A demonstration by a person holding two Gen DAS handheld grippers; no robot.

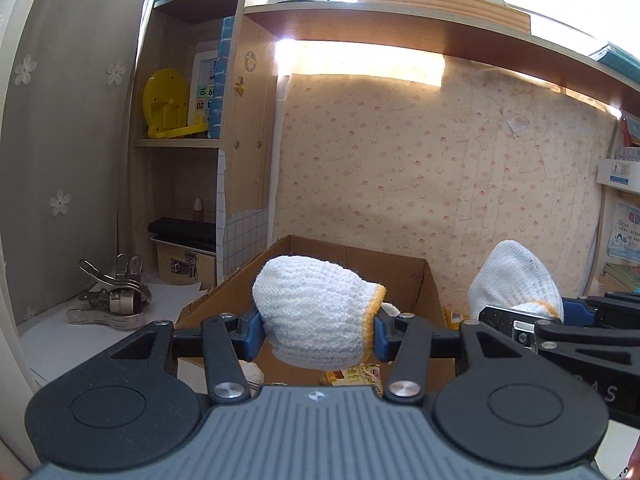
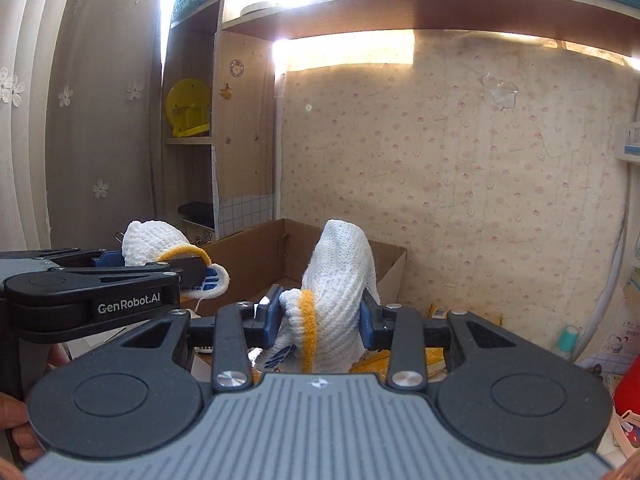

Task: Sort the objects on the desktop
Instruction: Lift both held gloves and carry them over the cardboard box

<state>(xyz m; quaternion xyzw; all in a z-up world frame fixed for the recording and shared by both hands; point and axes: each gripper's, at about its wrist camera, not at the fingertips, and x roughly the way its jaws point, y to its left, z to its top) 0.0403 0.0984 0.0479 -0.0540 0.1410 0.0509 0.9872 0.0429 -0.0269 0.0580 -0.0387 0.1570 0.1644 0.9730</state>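
My left gripper [image 1: 318, 332] is shut on a white knitted glove with a yellow cuff [image 1: 316, 312] and holds it just in front of an open cardboard box [image 1: 434, 292]. My right gripper [image 2: 320, 320] is shut on a second white glove with a yellow cuff [image 2: 340, 280], which stands up between the blue pads. The right gripper and its glove [image 1: 516, 280] show at the right of the left wrist view. The left gripper and its glove [image 2: 152, 242] show at the left of the right wrist view. The box [image 2: 256, 256] lies behind both gloves.
Large metal clips [image 1: 114, 300] lie on the white desk at left. A shelf unit holds a yellow toy [image 1: 168, 106] and a black-lidded case [image 1: 182, 248]. A yellow snack packet [image 1: 354, 376] lies below the left glove. Books [image 1: 624, 276] stand at right. Patterned wall behind.
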